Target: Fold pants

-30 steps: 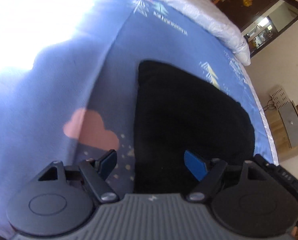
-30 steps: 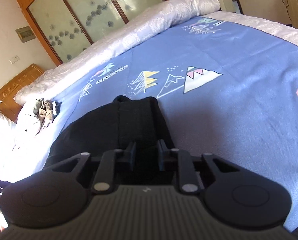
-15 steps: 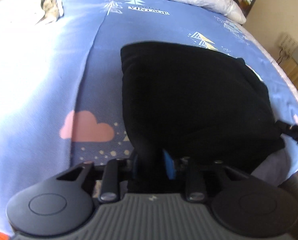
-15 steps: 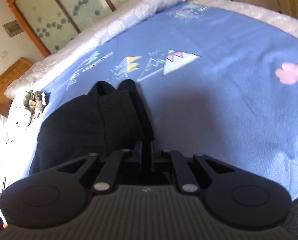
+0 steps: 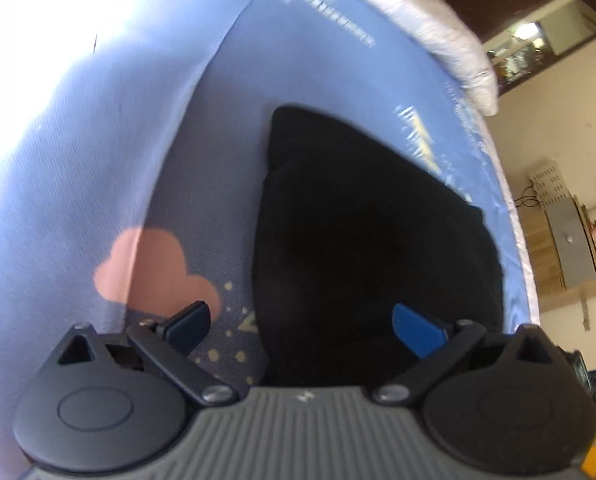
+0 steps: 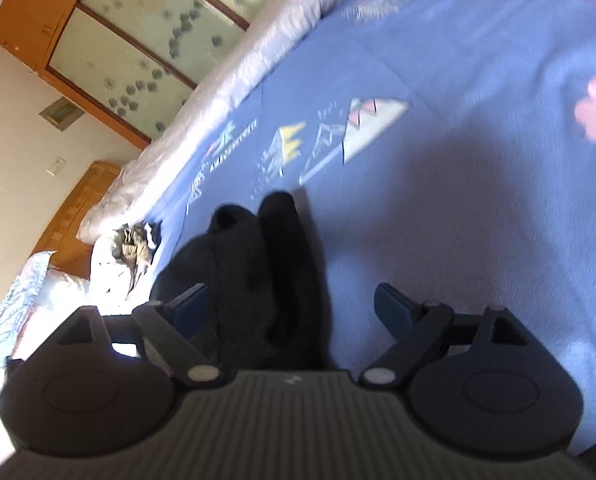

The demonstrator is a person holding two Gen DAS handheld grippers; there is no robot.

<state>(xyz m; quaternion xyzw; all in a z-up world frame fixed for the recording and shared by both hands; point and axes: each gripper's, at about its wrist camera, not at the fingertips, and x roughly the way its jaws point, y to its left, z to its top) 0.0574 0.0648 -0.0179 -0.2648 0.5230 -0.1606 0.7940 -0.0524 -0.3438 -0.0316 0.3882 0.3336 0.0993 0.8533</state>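
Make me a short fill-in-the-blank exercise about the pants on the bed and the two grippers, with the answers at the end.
1. The folded pants lying on the bedsheet are ____ in colour.
2. The cloud printed on the sheet beside the pants is ____.
3. The left gripper has its jaws spread and opening, and its pads are ____ in colour.
4. The right gripper is opening too, and its pads ____ press on the pants.

Answers: black; pink; blue; do not

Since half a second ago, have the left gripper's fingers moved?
Yes. The left gripper fingers, then pinched on the black pants, are opening toward the pink cloud.
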